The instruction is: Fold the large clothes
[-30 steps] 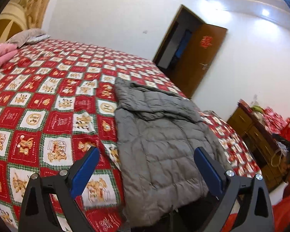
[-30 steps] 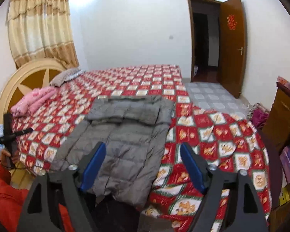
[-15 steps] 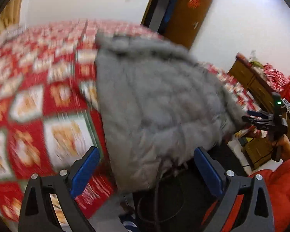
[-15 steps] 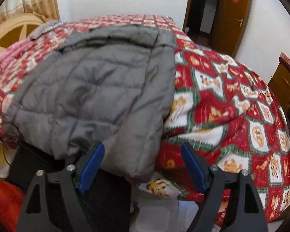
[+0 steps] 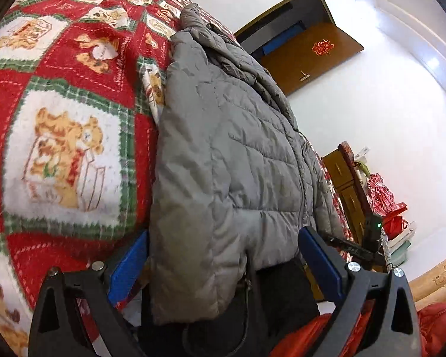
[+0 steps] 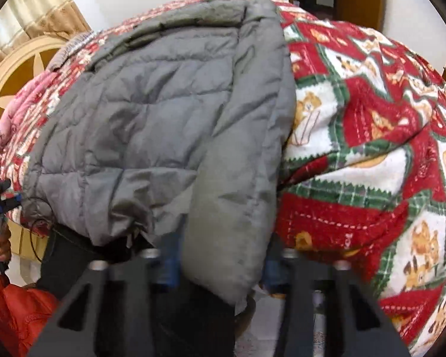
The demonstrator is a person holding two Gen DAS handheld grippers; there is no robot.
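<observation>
Both grippers have closed in on the quilted grey jacket — left gripper spread, right gripper pinching its sleeve.

A bed covered by a red, green and white patchwork blanket printed with teddy bears carries a grey quilted jacket, laid flat with its collar toward twelve o'clock and its hem and sleeve ends hanging over the bed's edge at six. Pink bedding lies near the round headboard at nine o'clock.
</observation>
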